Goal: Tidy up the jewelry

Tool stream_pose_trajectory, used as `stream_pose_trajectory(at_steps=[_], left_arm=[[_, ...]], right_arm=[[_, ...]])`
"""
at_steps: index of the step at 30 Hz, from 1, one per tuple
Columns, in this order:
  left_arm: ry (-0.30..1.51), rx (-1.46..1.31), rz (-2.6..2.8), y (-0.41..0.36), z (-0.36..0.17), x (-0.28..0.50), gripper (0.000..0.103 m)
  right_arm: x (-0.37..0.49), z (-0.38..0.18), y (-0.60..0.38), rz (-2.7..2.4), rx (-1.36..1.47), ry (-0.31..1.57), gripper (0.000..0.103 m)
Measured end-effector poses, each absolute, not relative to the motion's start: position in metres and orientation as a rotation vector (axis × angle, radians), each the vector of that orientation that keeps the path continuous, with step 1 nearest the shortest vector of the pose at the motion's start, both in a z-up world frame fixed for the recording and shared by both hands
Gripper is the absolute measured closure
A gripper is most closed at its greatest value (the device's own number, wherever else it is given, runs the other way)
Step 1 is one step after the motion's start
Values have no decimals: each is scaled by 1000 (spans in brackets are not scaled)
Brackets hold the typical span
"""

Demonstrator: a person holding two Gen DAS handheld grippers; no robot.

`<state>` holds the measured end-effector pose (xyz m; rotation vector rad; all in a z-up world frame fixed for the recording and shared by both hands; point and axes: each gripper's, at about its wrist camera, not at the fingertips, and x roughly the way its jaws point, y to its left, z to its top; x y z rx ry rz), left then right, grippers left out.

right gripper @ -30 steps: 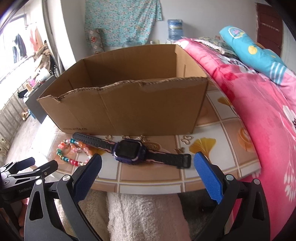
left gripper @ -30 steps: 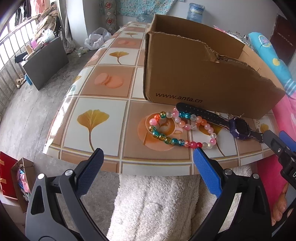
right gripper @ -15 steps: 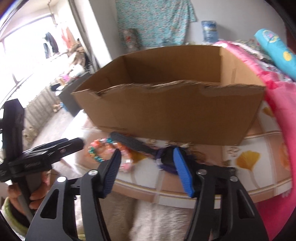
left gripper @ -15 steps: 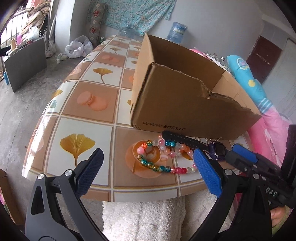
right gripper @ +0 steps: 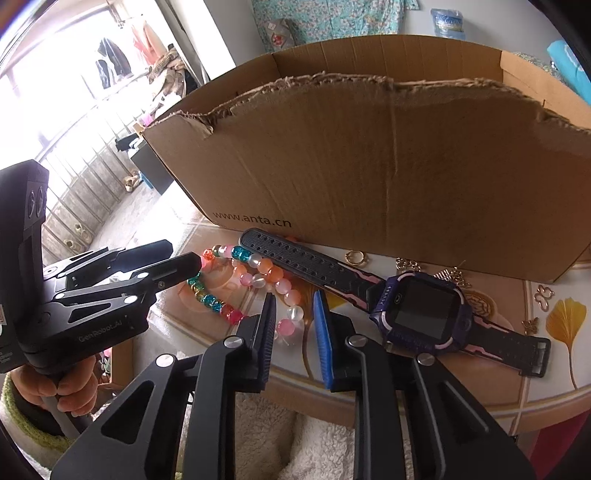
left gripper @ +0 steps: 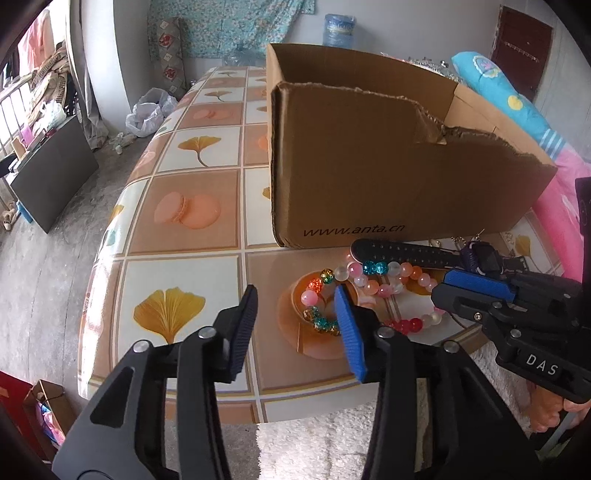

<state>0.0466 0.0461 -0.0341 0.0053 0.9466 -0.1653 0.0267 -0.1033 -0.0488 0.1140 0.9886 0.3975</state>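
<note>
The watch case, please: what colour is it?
Dark purple with pink trim on the watch, best in the right wrist view.

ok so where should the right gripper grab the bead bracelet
Take the bead bracelet at its near loose stretch of pink and clear beads, coming from above and the table's front edge. It lies flat, and its far side runs under the watch strap. The right gripper is closing with nothing pinched.

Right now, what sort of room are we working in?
Probably a lived-in bedroom at home: a bed with pink bedding beside the patterned table, clothes piled by the barred window, and a water jug at the wall.
</note>
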Motion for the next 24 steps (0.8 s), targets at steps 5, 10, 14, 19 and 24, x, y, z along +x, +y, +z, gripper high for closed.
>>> stream_pose_trajectory(at_steps=[5,10,14,19,24], left_arm=[[998,34,-192,42,-42,57,82],[1000,97,-190,35,-43,59,84],[998,139,-193,28,-43,58,84],[991,136,-180,24,-43,58,94],[983,123,-176,21,-38,54,94]], right_arm=[[39,-53,-92,405,101,1001,87],[43,-53,-84,416,74,996,91],[45,-56,-86,418,72,995,93],[43,-58,-90,426,73,989,93],[38,-50,-97,433,99,964,93]])
